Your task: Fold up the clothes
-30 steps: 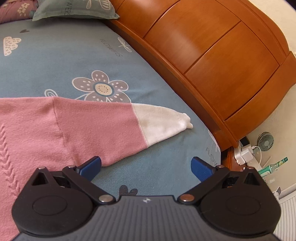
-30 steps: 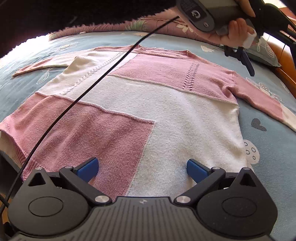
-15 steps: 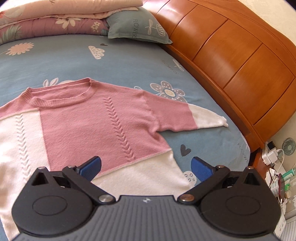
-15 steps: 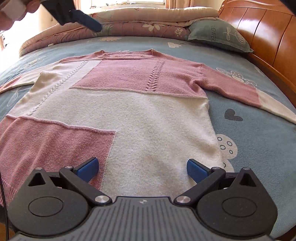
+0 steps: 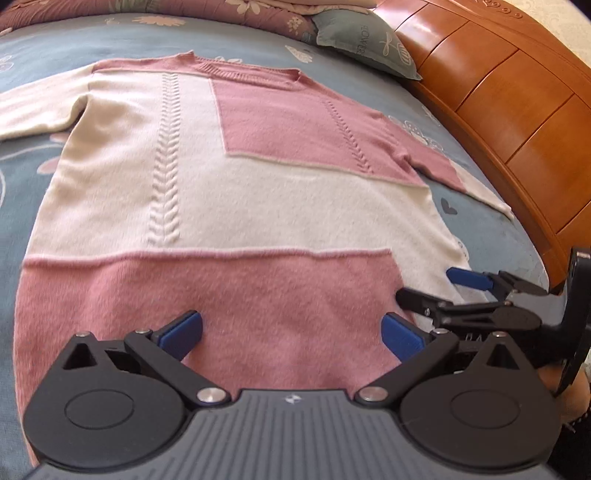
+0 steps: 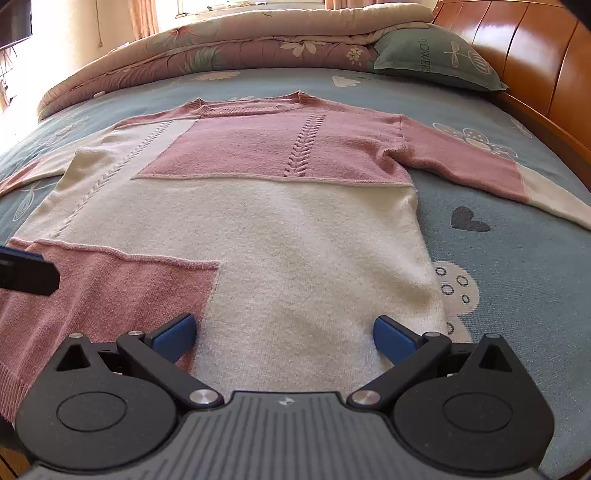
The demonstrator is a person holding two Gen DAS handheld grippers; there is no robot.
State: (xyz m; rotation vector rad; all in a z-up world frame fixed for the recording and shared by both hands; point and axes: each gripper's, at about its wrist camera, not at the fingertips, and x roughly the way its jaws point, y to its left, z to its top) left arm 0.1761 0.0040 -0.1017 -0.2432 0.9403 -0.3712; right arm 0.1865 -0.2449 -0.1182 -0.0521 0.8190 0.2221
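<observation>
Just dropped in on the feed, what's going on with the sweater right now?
A person holds a gripper in each hand at the hem end of a pink and cream sweater, which lies flat and unfolded on the bed, sleeves spread. The left gripper and right gripper are both open, holding nothing. No fold has been made.

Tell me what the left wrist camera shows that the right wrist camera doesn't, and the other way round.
Only the left wrist view shows the right gripper from outside, open over the hem corner. Only the right wrist view shows the curtained window and the folded quilt whole. Both show the pink and white sweater lying flat on the blue bedsheet, the pillow, the wooden headboard, and the left gripper, open.
</observation>
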